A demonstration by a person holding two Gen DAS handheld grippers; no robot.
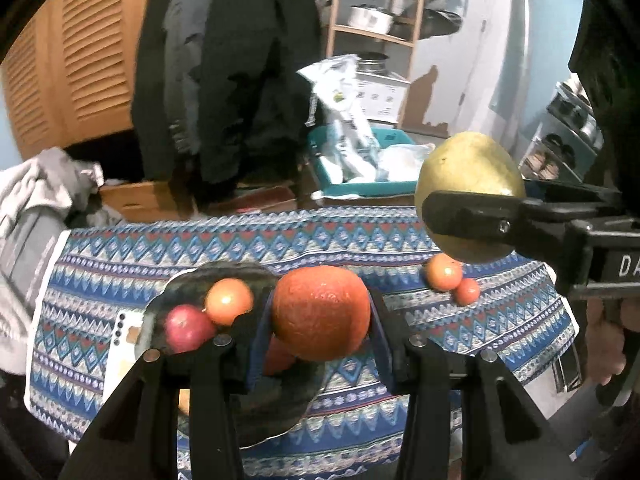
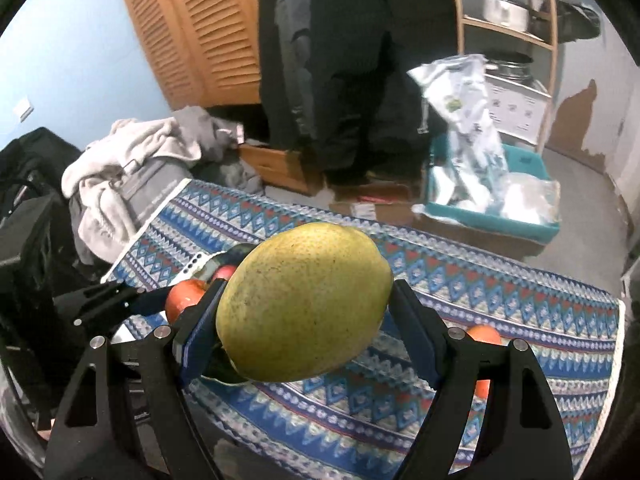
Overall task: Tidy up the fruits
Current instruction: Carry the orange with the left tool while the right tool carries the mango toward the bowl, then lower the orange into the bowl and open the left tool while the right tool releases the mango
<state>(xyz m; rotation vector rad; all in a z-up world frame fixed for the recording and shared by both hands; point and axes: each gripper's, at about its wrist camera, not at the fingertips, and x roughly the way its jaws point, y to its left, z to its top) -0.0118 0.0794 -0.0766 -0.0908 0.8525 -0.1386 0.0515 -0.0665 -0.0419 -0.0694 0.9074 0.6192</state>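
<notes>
My left gripper (image 1: 320,316) is shut on a large orange (image 1: 322,312), held above a dark plate (image 1: 280,404) on the patterned cloth. On that plate lie a red apple (image 1: 188,328) and a smaller orange fruit (image 1: 229,301). My right gripper (image 2: 304,312) is shut on a big yellow-green pear-like fruit (image 2: 304,304); the left wrist view shows this fruit (image 1: 470,172) raised at the right, over the table. Two small orange-red fruits (image 1: 443,272) (image 1: 467,291) rest on the cloth beneath it. In the right wrist view the left gripper's fingers (image 2: 120,296) appear at left.
The table wears a blue patterned cloth (image 1: 360,240). A white phone (image 1: 126,330) lies beside the plate. Grey clothing (image 2: 132,168) is heaped at the table's left end. Beyond the table stand a teal bin (image 1: 360,184) with bags, cardboard boxes and a person in dark clothes (image 1: 228,72).
</notes>
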